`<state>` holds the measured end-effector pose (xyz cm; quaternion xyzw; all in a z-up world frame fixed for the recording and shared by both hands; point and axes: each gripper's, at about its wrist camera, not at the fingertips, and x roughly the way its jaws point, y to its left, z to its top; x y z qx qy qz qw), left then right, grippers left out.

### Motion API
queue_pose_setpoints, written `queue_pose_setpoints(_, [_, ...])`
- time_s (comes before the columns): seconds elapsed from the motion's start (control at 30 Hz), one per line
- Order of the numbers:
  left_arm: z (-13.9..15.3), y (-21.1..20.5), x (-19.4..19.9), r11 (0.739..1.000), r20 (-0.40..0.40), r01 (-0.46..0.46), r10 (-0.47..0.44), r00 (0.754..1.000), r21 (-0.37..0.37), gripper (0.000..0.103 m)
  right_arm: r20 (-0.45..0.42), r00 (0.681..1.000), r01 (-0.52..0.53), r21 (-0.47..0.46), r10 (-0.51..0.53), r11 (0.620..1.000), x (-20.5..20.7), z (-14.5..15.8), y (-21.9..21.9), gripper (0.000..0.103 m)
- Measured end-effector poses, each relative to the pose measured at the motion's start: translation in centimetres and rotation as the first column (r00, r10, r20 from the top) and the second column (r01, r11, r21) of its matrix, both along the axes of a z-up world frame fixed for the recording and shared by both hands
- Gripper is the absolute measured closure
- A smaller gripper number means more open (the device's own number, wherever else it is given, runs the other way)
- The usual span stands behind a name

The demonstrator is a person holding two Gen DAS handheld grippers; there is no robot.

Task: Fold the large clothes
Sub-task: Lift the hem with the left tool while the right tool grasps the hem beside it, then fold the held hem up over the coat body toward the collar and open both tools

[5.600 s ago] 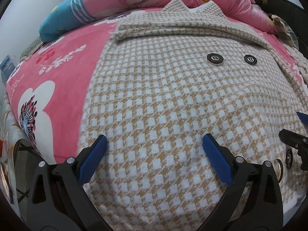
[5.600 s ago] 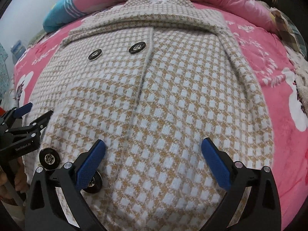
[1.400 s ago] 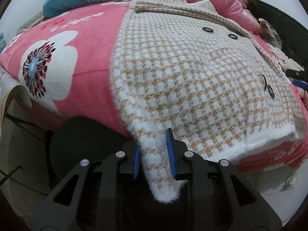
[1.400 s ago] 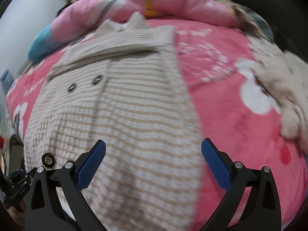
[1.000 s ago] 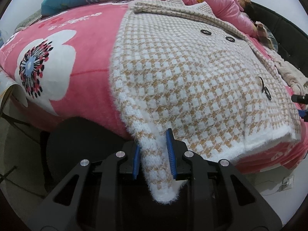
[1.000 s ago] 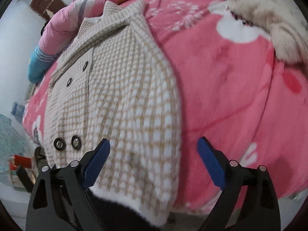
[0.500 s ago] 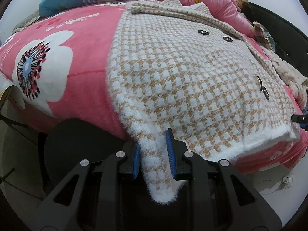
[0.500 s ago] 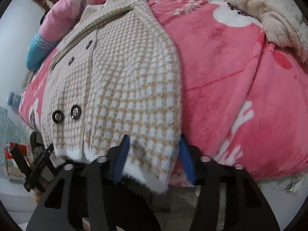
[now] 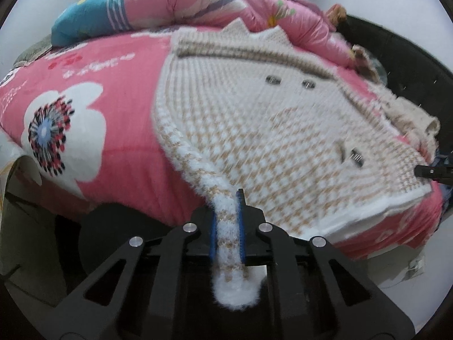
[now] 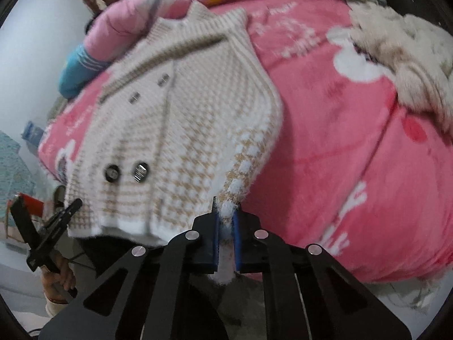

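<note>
Now each claw, left (image 9: 226, 221) and right (image 10: 225, 226), having just closed, pinches a hem corner of the checked coat (image 9: 283, 141) on the bed (image 9: 119, 141).

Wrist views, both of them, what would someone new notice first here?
A fuzzy beige-and-white houndstooth coat lies buttoned-side up across a pink flowered blanket. Each bottom corner of its hem is pinched between blue-padded tongs, the left tongs and the right tongs. A rolled pink quilt lies behind the collar.
</note>
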<state>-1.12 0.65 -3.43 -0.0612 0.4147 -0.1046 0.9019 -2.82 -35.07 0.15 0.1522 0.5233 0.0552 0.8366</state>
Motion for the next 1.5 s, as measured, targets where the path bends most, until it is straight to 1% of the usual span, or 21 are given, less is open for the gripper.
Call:
queue_pose_setpoints(0.1, [1.7,0.2,0.3,0.999,0.032,0.002,-0.001,0.999,-0.035,0.094,0.059,0.998,-0.017,0.029,0.016,0.999,1.1,1.4,0.1,0.095])
queue_pose_setpoints(0.23, [3.6,1.3,2.1,0.995,0.057,-0.006,0.011,0.998,-0.098,0.094,0.139,0.99,-0.045,0.059,0.036,0.997,3.6,2.8,0.2,0.095])
queue_pose_setpoints(0.33, [4.5,2.2,4.6,0.989,0.059,-0.023,0.032,0.998,-0.145,0.094,0.187,0.982,-0.048,0.091,0.03,0.995,5.8,3.4,0.3,0.095])
queue_pose_setpoints(0.4, [5.1,2.9,6.4,0.987,0.069,-0.034,0.046,0.997,-0.16,0.094,0.217,0.976,-0.037,0.115,0.011,0.993,7.5,3.7,-0.2,0.095])
queue_pose_setpoints(0.5, [6.2,3.4,9.5,0.985,0.088,-0.06,0.074,0.993,-0.161,0.094,0.248,0.968,-0.01,0.161,-0.031,0.987,10.3,3.8,-1.2,0.095])
queue_pose_setpoints(0.57, [6.4,3.9,11.8,0.984,0.084,-0.07,0.085,0.993,-0.165,0.094,0.266,0.963,0.005,0.177,-0.052,0.984,11.8,3.8,-1.6,0.095])
queue_pose_setpoints(0.63, [6.2,4.3,14.2,0.984,0.073,-0.081,0.093,0.993,-0.161,0.094,0.273,0.959,0.02,0.193,-0.073,0.981,13.5,3.5,-1.8,0.095])
queue_pose_setpoints(0.73, [5.2,4.6,17.7,0.983,0.034,-0.096,0.102,0.994,-0.157,0.094,0.268,0.958,0.043,0.212,-0.101,0.976,16.2,2.6,-2.1,0.095])
queue_pose_setpoints(0.83, [3.7,5.2,20.2,0.982,-0.006,-0.104,0.105,0.994,-0.16,0.094,0.245,0.962,0.067,0.232,-0.125,0.97,18.9,1.2,-2.4,0.095])
queue_pose_setpoints(0.93, [1.9,6.0,22.4,0.975,-0.055,-0.115,0.106,0.993,-0.191,0.091,0.203,0.968,0.087,0.264,-0.144,0.961,21.3,-0.8,-2.9,0.093])
queue_pose_setpoints(1.03, [0.2,6.8,23.9,0.957,-0.122,-0.121,0.092,0.988,-0.263,0.085,0.136,0.978,0.108,0.308,-0.156,0.945,23.4,-3.3,-3.6,0.085])
queue_pose_setpoints(1.07, [-0.1,7.1,24.2,0.95,-0.137,-0.122,0.085,0.987,-0.287,0.081,0.111,0.981,0.115,0.324,-0.158,0.939,23.9,-4.0,-3.9,0.081])
queue_pose_setpoints(1.13, [-0.4,7.7,24.6,0.931,-0.149,-0.119,0.07,0.986,-0.346,0.074,0.07,0.984,0.126,0.375,-0.164,0.918,24.5,-5.4,-4.5,0.077])
queue_pose_setpoints(1.2, [-0.3,8.4,24.6,0.91,-0.146,-0.109,0.054,0.988,-0.401,0.071,0.064,0.983,0.127,0.427,-0.17,0.895,24.5,-5.7,-5.1,0.073])
queue_pose_setpoints(1.27, [0.0,8.8,24.5,0.893,-0.138,-0.101,0.044,0.989,-0.438,0.068,0.075,0.983,0.111,0.481,-0.167,0.87,24.2,-5.5,-5.7,0.059])
queue_pose_setpoints(1.3, [0.2,8.9,24.2,0.887,-0.131,-0.096,0.041,0.991,-0.452,0.067,0.086,0.982,0.104,0.493,-0.168,0.863,24.1,-5.2,-5.9,0.056])
queue_pose_setpoints(1.33, [0.4,8.9,23.9,0.882,-0.121,-0.091,0.039,0.992,-0.462,0.063,0.095,0.981,0.103,0.49,-0.171,0.866,23.9,-4.9,-6.0,0.046])
queue_pose_setpoints(1.37, [0.7,8.9,23.6,0.881,-0.113,-0.087,0.039,0.993,-0.465,0.061,0.111,0.977,0.108,0.47,-0.18,0.876,23.5,-4.3,-6.1,0.039])
queue_pose_setpoints(1.43, [1.4,8.8,22.6,0.883,-0.088,-0.075,0.038,0.995,-0.463,0.058,0.142,0.972,0.107,0.432,-0.185,0.896,22.7,-3.2,-6.2,0.038])
queue_pose_setpoints(1.47, [1.7,8.8,22.0,0.887,-0.075,-0.071,0.041,0.996,-0.457,0.053,0.149,0.972,0.104,0.423,-0.182,0.9,22.4,-2.8,-6.3,0.038])
queue_pose_setpoints(1.5, [2.3,8.8,20.9,0.898,-0.05,-0.076,0.06,0.997,-0.433,0.049,0.155,0.972,0.099,0.422,-0.179,0.901,21.7,-2.4,-6.4,0.038])
